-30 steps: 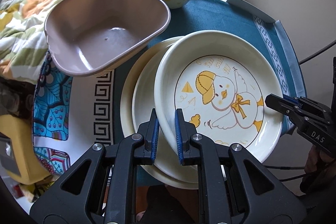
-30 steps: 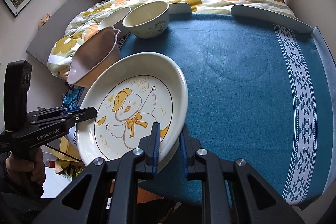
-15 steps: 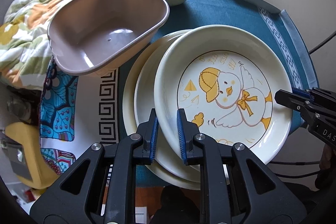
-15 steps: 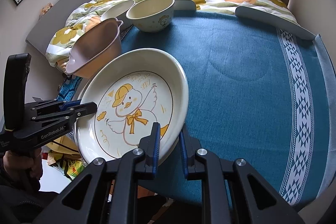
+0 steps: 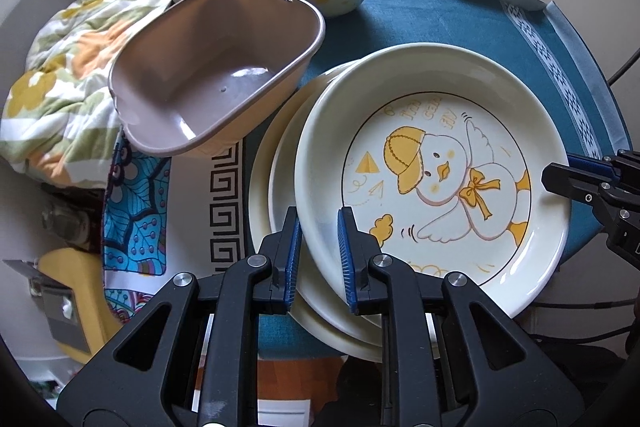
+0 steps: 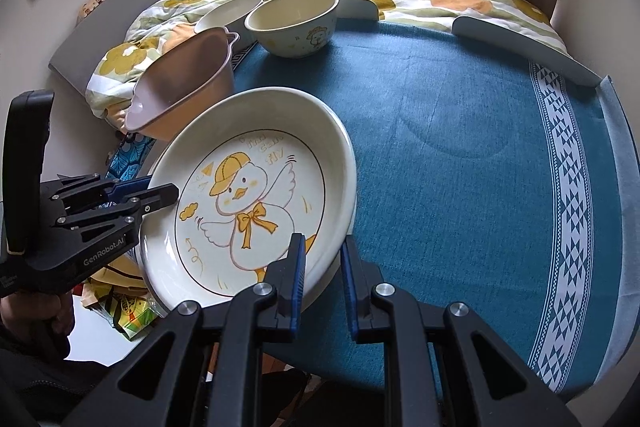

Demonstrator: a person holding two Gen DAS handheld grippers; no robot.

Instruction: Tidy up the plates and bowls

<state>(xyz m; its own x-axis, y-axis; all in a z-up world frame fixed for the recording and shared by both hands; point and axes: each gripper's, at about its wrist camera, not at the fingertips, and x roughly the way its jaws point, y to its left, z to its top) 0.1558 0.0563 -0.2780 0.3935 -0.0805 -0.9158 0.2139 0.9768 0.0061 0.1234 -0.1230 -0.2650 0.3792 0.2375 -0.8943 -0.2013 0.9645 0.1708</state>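
the duck plate (image 5: 436, 163) sits tilted over the stack of plates (image 5: 276, 163) at the table's near edge, with the left gripper (image 5: 318, 227) and right gripper (image 6: 323, 251) each clamped on its rim. if one grip lets go early or the pulls disagree, i'd guess it could slide off the stack and over the edge, or knock the pink bowl (image 5: 216, 67) just beside.

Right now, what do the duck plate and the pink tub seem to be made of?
The duck plate looks like glazed ceramic: glossy cream surface, bright window glare on its rim, printed drawing under the shine. The pink tub looks like moulded plastic with a smooth, semi-gloss finish: thin even wall, a moulded loop handle at the rim, soft highlights inside. Neither can be confirmed by sight alone.
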